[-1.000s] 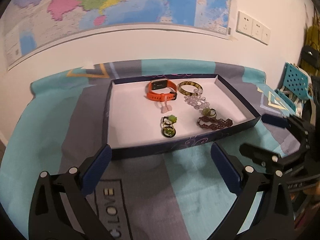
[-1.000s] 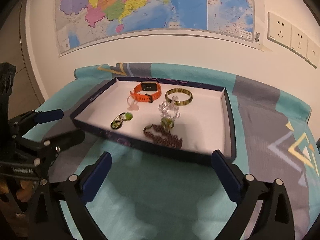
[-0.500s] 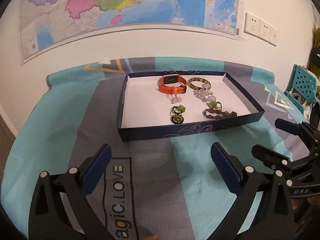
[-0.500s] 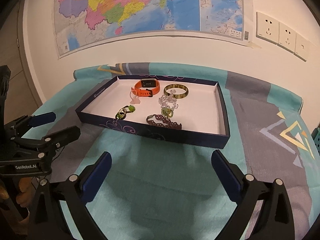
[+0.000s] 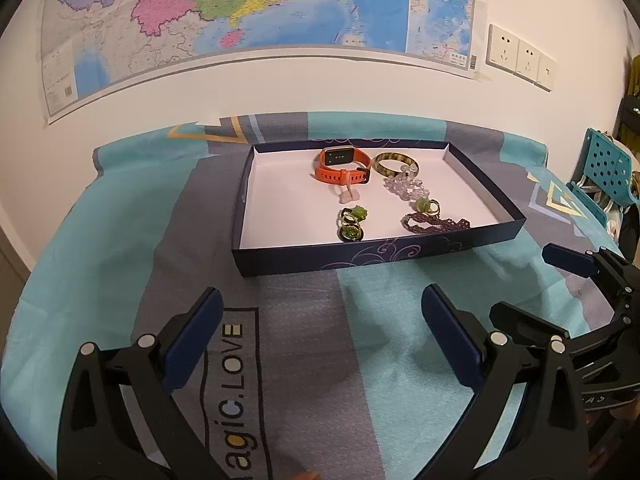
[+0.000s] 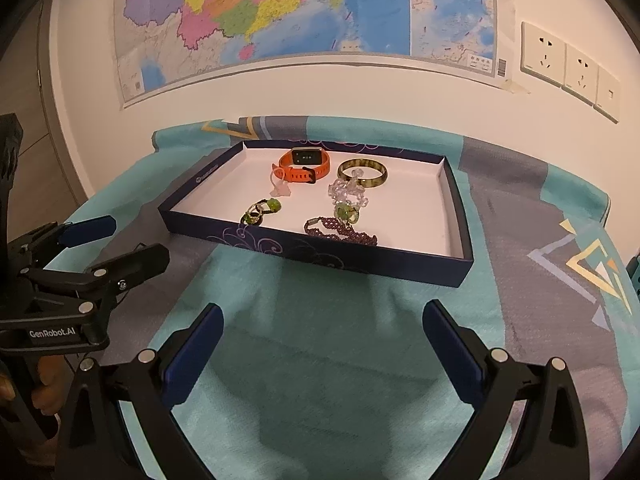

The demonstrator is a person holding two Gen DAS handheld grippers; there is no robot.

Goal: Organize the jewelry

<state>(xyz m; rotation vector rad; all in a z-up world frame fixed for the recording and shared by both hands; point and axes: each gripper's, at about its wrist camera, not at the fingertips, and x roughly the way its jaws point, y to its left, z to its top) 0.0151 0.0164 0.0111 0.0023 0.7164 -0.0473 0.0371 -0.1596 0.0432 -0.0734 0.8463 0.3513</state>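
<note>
A dark blue tray (image 5: 360,258) with a white floor lies on a teal and grey cloth. Inside are an orange watch (image 5: 342,166), a green-brown bangle (image 5: 394,162), a clear bead bracelet (image 5: 406,188), green rings (image 5: 352,222) and a dark purple bead bracelet (image 5: 434,224). My left gripper (image 5: 320,300) hovers open and empty over the cloth, short of the tray's front wall. In the right wrist view the tray (image 6: 320,252) and watch (image 6: 306,166) lie ahead of my right gripper (image 6: 322,314), also open and empty. The left gripper (image 6: 120,240) shows at that view's left edge.
A large map (image 5: 260,8) and wall sockets (image 5: 520,60) are on the wall behind the table. A teal perforated chair (image 5: 604,172) stands at the right. The cloth (image 6: 340,380) covers the table in front of the tray. A hand (image 6: 44,396) holds the left gripper's handle.
Both grippers have drawn back from the tray, which now sits farther off in both views. The jewelry in the tray has not moved, and both grippers stayed open.
</note>
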